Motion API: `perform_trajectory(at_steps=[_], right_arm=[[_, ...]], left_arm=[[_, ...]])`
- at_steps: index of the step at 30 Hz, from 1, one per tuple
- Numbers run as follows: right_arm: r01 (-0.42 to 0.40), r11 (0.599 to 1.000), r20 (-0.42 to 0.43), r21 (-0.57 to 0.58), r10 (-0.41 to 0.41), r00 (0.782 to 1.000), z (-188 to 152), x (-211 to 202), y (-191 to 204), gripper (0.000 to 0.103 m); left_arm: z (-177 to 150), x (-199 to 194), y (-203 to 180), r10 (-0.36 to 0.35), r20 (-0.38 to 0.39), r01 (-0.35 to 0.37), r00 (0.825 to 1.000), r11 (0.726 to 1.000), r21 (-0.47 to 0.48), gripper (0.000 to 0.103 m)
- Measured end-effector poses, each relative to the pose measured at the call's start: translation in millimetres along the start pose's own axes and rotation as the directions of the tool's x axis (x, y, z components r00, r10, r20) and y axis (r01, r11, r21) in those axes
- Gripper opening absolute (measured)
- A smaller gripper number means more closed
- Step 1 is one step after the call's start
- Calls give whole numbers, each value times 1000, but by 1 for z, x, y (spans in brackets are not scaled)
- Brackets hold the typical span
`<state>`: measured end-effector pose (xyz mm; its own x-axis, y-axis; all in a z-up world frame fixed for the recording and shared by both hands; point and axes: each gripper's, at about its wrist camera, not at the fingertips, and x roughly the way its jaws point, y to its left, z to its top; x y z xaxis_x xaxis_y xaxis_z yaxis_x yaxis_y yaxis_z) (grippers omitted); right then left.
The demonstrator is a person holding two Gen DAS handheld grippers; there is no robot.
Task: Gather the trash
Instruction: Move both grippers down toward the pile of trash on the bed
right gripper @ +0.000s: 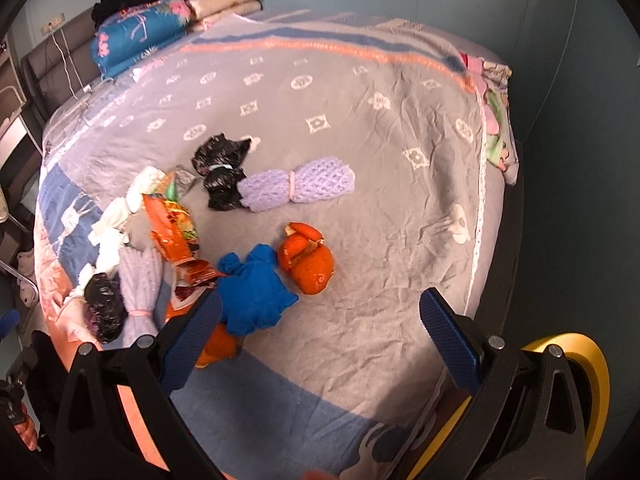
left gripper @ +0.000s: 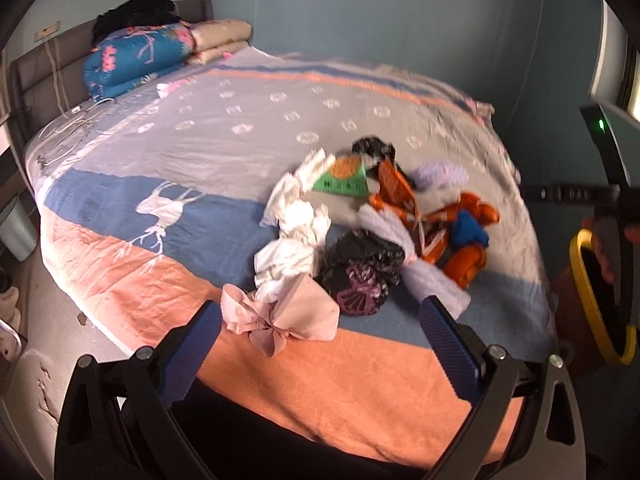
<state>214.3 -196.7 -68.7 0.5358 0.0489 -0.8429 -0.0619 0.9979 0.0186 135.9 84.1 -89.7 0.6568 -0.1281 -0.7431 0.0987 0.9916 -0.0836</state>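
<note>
In left view only: pink bundle [left gripper: 280,316] near gripper [left gripper: 320,322].

left wrist: over bed [left gripper: 120,272] foot | right wrist: alongside | shared: trash pile [right gripper: 180,240]

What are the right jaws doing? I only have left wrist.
Observer: The right gripper has its jaws open and empty, over the bed; a blue wad lies by one finger.
Operator: Lilac blob at the back?
Observer: A lilac net, cinched in the middle by a pink band, touching a black bag.
Operator: Orange lump by the wad?
Observer: Orange peel, torn open on top.
</note>
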Motion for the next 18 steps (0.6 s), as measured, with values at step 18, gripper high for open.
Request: perform_trajectory(at_steps=[18], right_arm=[[-40, 999, -107, 0, 40, 993, 11, 44, 4, 95]], left_arm=[[2, 40, 20, -84, -130, 79, 988, 996, -43, 95]])
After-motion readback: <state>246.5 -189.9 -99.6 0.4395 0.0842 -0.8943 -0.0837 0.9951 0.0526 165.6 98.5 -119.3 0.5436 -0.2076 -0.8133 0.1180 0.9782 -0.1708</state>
